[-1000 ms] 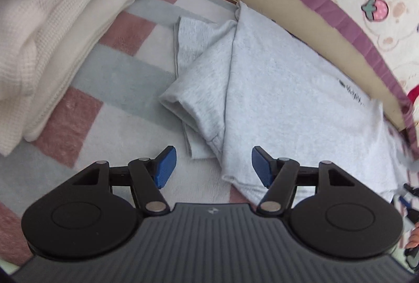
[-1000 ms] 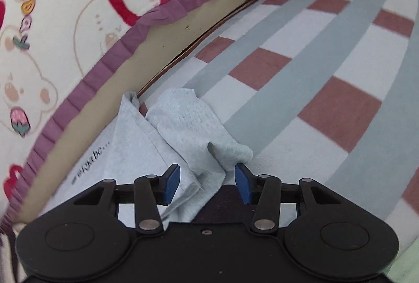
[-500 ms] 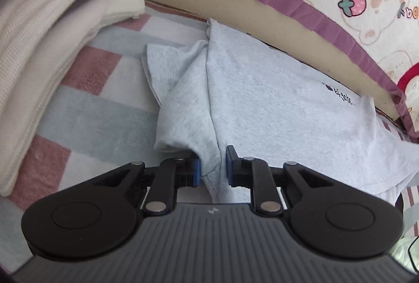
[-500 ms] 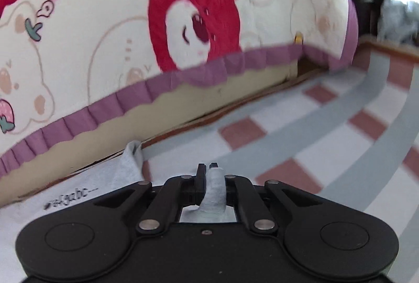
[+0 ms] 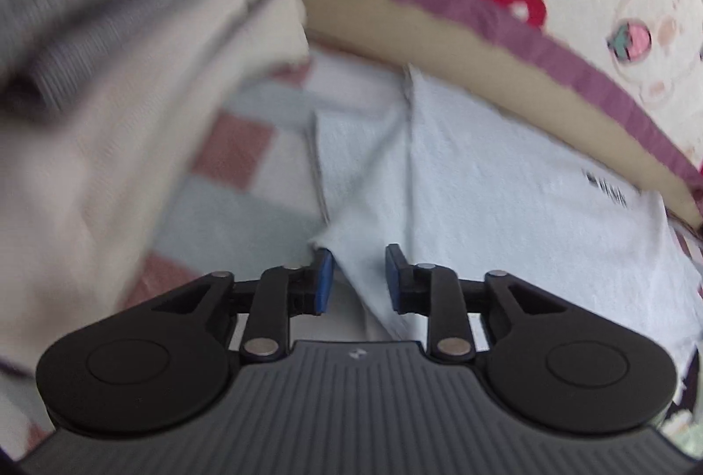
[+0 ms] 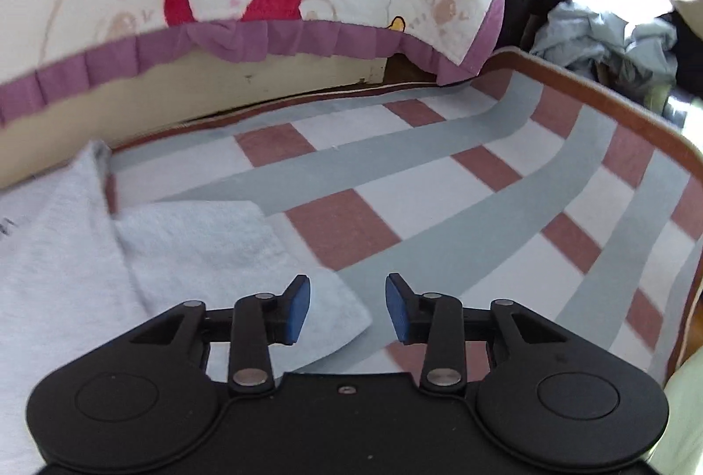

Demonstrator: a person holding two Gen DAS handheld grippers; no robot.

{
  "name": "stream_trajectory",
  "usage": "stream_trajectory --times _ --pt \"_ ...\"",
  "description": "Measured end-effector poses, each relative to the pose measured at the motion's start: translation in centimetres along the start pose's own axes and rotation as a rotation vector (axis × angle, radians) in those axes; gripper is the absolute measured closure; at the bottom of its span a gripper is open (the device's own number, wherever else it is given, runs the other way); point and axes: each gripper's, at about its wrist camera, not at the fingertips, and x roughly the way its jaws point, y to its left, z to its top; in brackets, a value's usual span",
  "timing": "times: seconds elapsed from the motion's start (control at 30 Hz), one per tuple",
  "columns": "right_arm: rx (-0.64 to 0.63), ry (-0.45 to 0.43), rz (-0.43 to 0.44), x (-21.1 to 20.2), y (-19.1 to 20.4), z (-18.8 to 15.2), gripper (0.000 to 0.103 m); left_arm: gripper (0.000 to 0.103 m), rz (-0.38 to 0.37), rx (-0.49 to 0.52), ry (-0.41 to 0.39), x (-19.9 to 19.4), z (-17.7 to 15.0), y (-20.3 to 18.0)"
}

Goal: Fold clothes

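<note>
Grey T-shirt (image 5: 505, 211) lies flat on the checked mat (image 6: 439, 189), long axis running L-R along the bed edge. Left claw (image 5: 356, 277) is parted w/ a sleeve fold between its blue pads, not pinched. Right claw (image 6: 347, 308) is also apart, holding nothing, over the other sleeve's corner.

You have a checked mat (image 6: 439, 185) in grey, white and dusty red, with the pale grey T-shirt (image 5: 505, 185) and stacked knits (image 5: 110, 123) lying on it.
</note>
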Motion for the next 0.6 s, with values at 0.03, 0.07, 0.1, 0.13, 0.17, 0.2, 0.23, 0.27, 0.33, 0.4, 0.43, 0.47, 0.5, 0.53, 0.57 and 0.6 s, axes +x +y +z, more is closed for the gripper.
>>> stream_trajectory --times 0.03,0.07,0.1,0.13,0.17,0.2,0.23,0.27,0.33,0.4,0.43,0.47,0.5,0.53,0.57,0.6 --pt "0.028 0.003 0.048 -0.8 0.3 -0.3 0.059 0.059 0.004 -0.001 -0.002 0.3 0.3 0.5" --pt "0.017 0.009 0.096 -1.4 1.1 -0.7 0.059 0.057 -0.020 -0.047 0.033 0.8 0.4 1.2" --pt "-0.018 0.013 0.142 -1.8 2.1 -1.1 0.059 0.057 -0.048 -0.099 0.068 1.2 0.5 1.9" --pt "-0.063 0.019 0.189 -2.1 3.4 -1.5 0.059 0.055 -0.099 -0.166 0.102 1.5 0.1 2.5" --pt "-0.108 0.022 0.238 -2.6 4.6 -2.2 0.059 0.053 -0.143 -0.210 0.135 1.9 -0.3 2.7" --pt "-0.152 0.025 0.287 -3.1 5.8 -2.9 0.059 0.050 -0.155 -0.227 0.140 2.2 -0.3 2.7" --pt "-0.192 0.029 0.333 -3.5 7.1 -3.6 0.059 0.047 -0.168 -0.245 0.145 2.5 -0.4 2.7" --pt "-0.231 0.035 0.378 -3.9 8.3 -4.3 0.059 0.046 -0.178 -0.260 0.147 2.8 -0.4 2.7" --pt "-0.298 0.059 0.468 -4.7 11.0 -5.7 0.059 0.046 -0.180 -0.274 0.119 3.3 -0.3 3.0" --pt "-0.358 0.088 0.557 -5.7 14.0 -7.0 0.059 0.051 -0.185 -0.271 0.083 3.7 -0.3 3.0" --pt "-0.397 0.098 0.607 -6.3 15.7 -7.7 0.059 0.065 -0.179 -0.244 0.060 3.8 -0.5 2.8" --pt "-0.447 0.102 0.657 -7.1 17.5 -8.5 0.059 0.078 -0.171 -0.216 0.040 3.7 -0.5 2.5" --pt "-0.510 0.098 0.702 -8.1 19.5 -9.5 0.059 0.089 -0.160 -0.182 0.028 3.6 -0.5 2.1" --pt "-0.584 0.088 0.744 -9.3 21.6 -10.6 0.059 0.091 -0.152 -0.149 0.014 3.3 -0.3 1.7" --pt "-0.666 0.076 0.782 -10.5 23.7 -11.6 0.058 0.093 -0.164 -0.118 -0.011 2.8 -0.1 1.3" --pt "-0.749 0.061 0.817 -11.8 25.8 -12.7 0.057 0.093 -0.193 -0.090 -0.039 2.2 0.2 0.9"
